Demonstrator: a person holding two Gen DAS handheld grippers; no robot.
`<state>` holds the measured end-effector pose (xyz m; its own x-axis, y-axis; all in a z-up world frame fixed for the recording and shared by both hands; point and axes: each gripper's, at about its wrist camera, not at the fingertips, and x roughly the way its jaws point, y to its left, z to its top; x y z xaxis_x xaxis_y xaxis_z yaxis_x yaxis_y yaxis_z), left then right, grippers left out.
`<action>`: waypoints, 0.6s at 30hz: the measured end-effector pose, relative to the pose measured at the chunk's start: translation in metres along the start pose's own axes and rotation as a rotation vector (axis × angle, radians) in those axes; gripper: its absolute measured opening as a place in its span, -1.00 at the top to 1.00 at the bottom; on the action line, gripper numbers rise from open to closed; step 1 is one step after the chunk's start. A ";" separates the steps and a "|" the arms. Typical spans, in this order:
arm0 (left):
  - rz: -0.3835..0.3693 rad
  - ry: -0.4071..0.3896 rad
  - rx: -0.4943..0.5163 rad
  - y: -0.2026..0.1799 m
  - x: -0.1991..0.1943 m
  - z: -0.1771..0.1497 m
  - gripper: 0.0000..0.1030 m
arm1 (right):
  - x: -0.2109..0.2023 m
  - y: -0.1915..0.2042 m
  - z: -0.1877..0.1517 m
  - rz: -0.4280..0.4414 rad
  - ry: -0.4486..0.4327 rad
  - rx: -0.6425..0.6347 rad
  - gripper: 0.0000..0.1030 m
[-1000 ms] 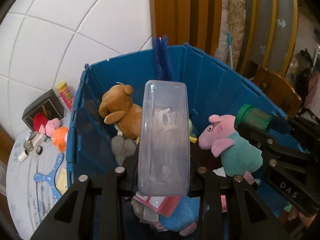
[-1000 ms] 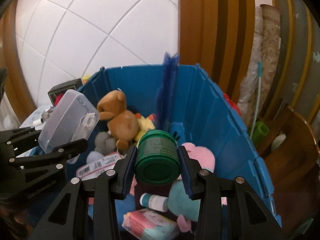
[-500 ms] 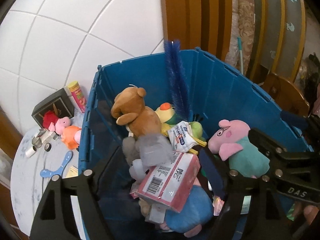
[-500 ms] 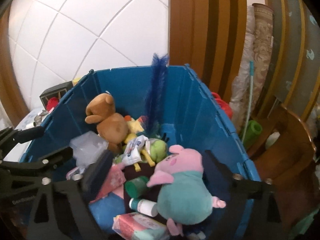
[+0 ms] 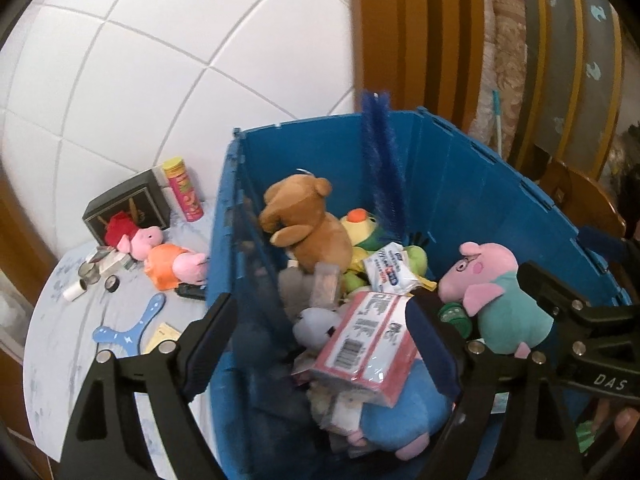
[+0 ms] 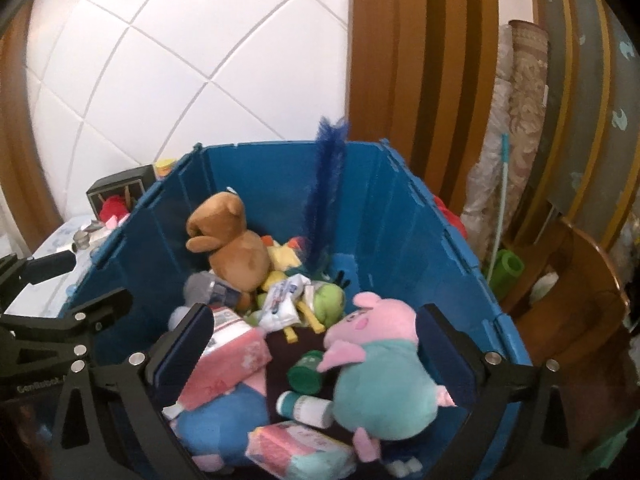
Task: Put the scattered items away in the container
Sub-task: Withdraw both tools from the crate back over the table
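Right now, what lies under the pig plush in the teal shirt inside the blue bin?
The pig plush lies over a green jar and a white bottle, partly on dark fabric. Anything deeper in the blue bin is covered.

One blue bin (image 5: 480, 184), one brown teddy bear (image 5: 308, 224), three pink pig toys (image 5: 496, 300), one green jar (image 6: 306, 374), one black box (image 5: 128, 204), one tall snack can (image 5: 184, 188), one blue boomerang (image 5: 128, 328)
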<state>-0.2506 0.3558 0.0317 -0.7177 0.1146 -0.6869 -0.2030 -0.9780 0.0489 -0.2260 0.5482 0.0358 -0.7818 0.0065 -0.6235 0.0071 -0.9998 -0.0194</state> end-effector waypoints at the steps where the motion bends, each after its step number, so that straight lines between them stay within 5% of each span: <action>1: 0.006 -0.006 -0.006 0.005 -0.003 -0.002 -0.67 | -0.002 0.003 0.000 0.000 -0.002 -0.003 -0.99; 7: 0.053 -0.041 -0.050 0.046 -0.024 -0.014 -0.67 | -0.012 0.036 0.002 0.020 -0.032 -0.023 -0.99; 18: 0.178 -0.057 -0.190 0.209 -0.055 -0.067 -0.67 | -0.019 0.167 0.009 0.121 -0.071 -0.074 -1.00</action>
<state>-0.2088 0.1331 0.0312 -0.7684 -0.0575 -0.6373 0.0544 -0.9982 0.0245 -0.2156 0.3810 0.0509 -0.8143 -0.1184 -0.5683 0.1480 -0.9890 -0.0061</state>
